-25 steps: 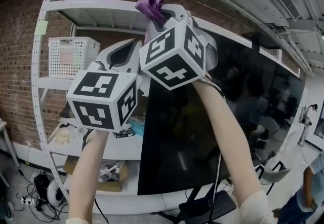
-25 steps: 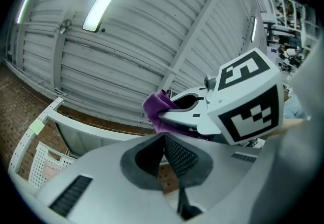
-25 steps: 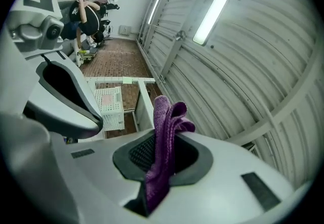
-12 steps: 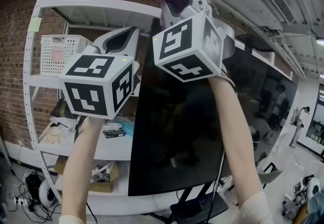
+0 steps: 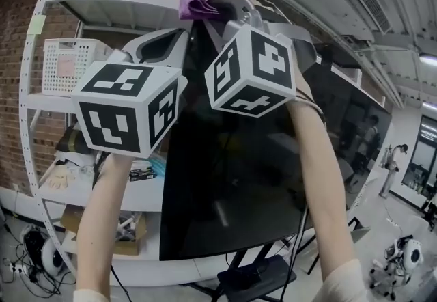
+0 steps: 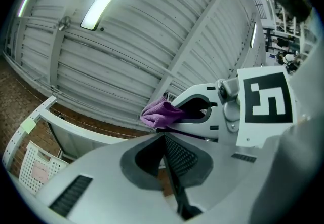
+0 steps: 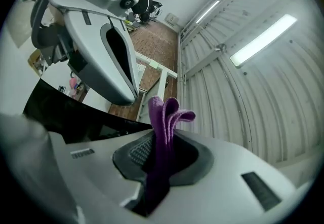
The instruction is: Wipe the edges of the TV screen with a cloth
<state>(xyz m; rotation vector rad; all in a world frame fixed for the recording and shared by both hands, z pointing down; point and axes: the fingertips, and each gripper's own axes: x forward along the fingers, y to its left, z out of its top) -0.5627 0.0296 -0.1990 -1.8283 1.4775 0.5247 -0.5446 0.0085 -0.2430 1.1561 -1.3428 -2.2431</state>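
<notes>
Right tongs [image 7: 161, 154] pinch purple cloth [image 7: 164, 114] at black TV screen [image 5: 239, 177], 11 o'clock corner; left tongs [image 6: 169, 159] pressed together. Edge drag may tug cloth free.

TV screen [image 5: 225, 191] top corner behind right gripper [image 5: 209, 7]; stand [image 5: 249, 279] cropped

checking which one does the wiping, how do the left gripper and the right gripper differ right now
The right gripper is shut on a purple cloth; the left gripper is shut on nothing. In the head view, the right gripper reaches higher, up by the top edge of the TV screen; the left gripper sits lower, to its left. Both are shut and raised.
</notes>
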